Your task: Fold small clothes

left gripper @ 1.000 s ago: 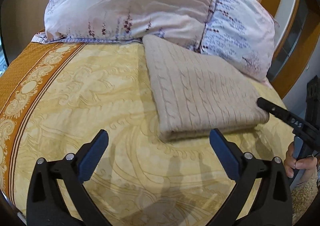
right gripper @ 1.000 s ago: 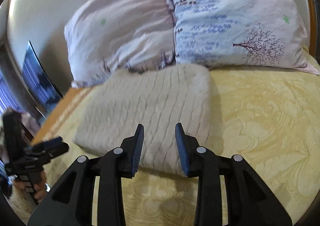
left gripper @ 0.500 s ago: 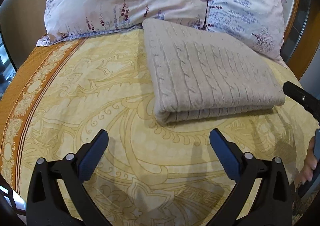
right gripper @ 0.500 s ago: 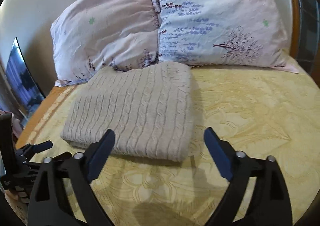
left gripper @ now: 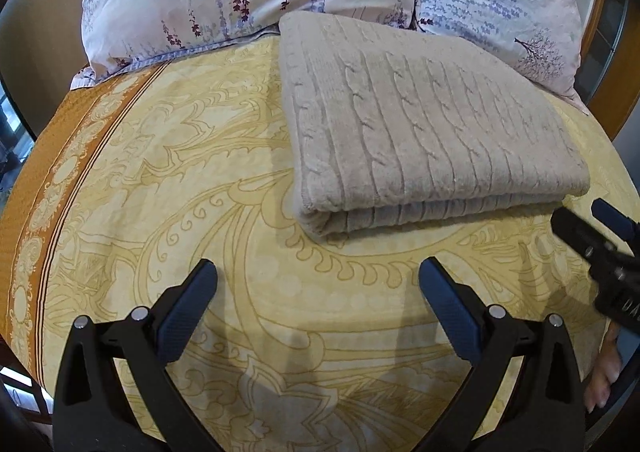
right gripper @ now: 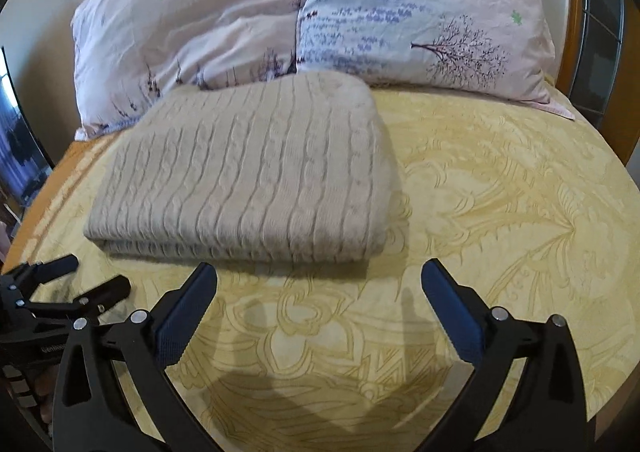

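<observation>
Beige knitted sweater (left gripper: 424,120) lies folded on the yellow bed (left gripper: 200,180) just in front of two pillows (right gripper: 304,12), while the left gripper (left gripper: 318,292) and right gripper (right gripper: 320,292) hang near it, both wide apart and holding nothing.

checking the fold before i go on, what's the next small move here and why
Probably draw both grippers back and leave it. The beige cable-knit sweater already lies folded in a neat rectangle on the yellow bedspread, and the left gripper and right gripper are open, clear of it.
</observation>
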### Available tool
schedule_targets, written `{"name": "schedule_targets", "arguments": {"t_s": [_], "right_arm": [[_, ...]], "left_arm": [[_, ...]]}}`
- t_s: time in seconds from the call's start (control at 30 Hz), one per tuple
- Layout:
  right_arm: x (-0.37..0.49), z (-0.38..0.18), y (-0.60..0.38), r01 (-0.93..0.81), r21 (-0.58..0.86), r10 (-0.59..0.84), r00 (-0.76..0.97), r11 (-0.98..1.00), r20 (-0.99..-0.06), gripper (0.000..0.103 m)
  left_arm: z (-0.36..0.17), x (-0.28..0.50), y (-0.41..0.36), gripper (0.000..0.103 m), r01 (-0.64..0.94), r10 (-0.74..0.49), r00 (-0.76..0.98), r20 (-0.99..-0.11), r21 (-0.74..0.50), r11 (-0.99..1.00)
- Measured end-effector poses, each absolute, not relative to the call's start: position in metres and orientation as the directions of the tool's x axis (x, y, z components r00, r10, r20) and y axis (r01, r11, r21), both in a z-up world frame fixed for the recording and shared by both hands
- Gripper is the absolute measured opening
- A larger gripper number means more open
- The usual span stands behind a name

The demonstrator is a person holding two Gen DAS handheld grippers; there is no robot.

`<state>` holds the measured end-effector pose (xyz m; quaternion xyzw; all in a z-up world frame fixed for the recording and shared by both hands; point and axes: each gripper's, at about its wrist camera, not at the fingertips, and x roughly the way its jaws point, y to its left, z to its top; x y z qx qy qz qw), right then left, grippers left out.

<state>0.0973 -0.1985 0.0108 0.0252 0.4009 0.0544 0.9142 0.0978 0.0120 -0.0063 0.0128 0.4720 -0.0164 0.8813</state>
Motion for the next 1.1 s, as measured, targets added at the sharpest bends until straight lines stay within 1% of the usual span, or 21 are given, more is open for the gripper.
{"name": "schedule_targets", "arguments": {"t_s": [0.4,0.53,1.1], "right_arm": [[0.100,-0.002,-0.194,-0.048,0.077,0.090,0.627,0.996,-0.774,0.102],[0.102,-0.003,-0.189,-0.040,0.023,0.043,0.613,0.999,-0.789,0.102],[0.102,-0.003,-0.190,-0.039,0.016,0.037,0.610,0.999,-0.791,0.102]], "left_arm": [[-0.008,0.103,0.011,0.101,0.035,0.004,0.531,-0.847,0.027,0.999],[-0.009,0.104,0.011,0.101,0.036,0.004,0.520,-0.854,0.027,0.999],[-0.010,0.105,0.013,0.101,0.039,0.003,0.509,-0.861,0.027,0.999]]}}
